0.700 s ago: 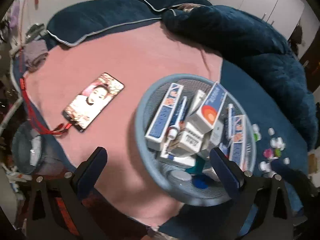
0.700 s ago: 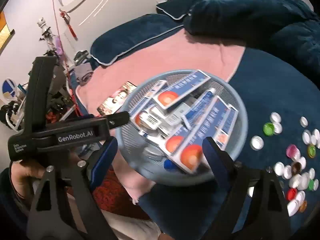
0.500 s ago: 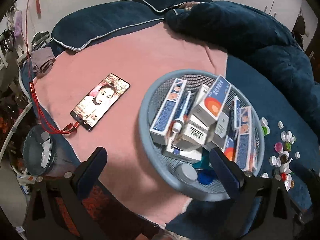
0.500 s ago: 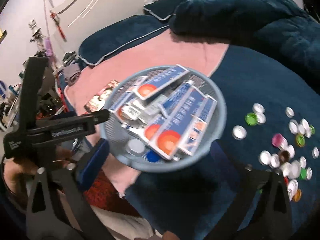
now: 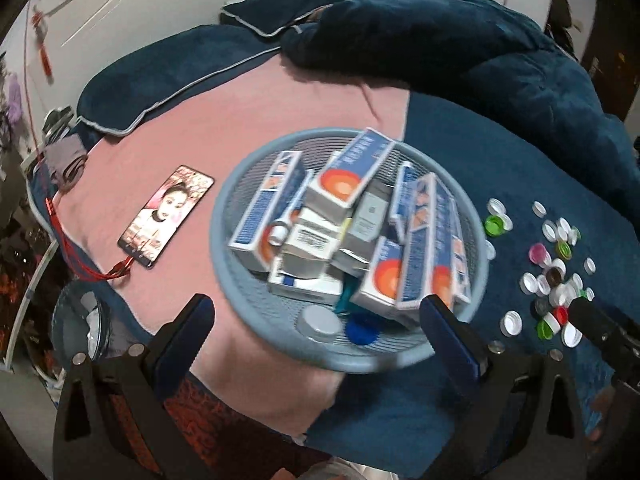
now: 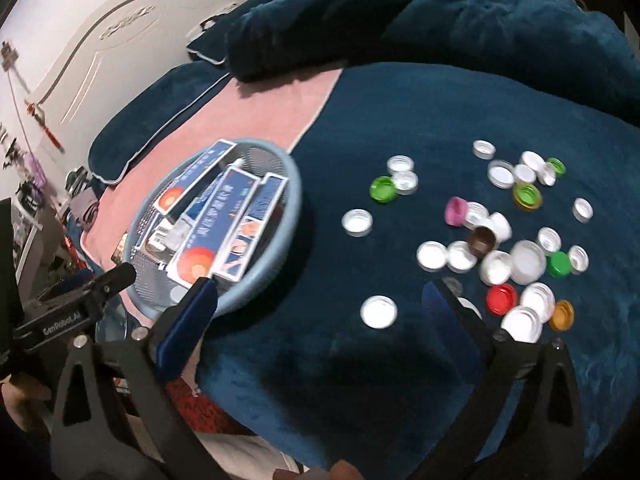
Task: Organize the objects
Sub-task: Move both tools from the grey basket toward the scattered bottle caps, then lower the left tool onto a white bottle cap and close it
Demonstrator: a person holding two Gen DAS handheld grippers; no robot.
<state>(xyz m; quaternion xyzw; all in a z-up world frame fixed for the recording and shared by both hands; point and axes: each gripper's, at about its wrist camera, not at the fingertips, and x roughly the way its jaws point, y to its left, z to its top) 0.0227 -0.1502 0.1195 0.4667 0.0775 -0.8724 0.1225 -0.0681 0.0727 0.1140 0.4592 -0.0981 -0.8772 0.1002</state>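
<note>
A round light-blue mesh basket sits on the bed, piled with blue-and-white boxes and small tubes. Several loose bottle caps, white, green, red and pink, lie scattered on the dark blue blanket to its right. My left gripper hangs open above the basket's near rim with nothing between its fingers. My right gripper is open over bare blanket between the basket and the caps, a white cap just ahead of it.
A phone with a lit screen and a red cable lies on the pink sheet left of the basket. Dark blue pillows and a bunched duvet fill the far side. A bin stands on the floor at left.
Both views have swung right. The right gripper moved from over the basket to above the blanket beside the caps. The left gripper drew back a little, so the caps now show.
</note>
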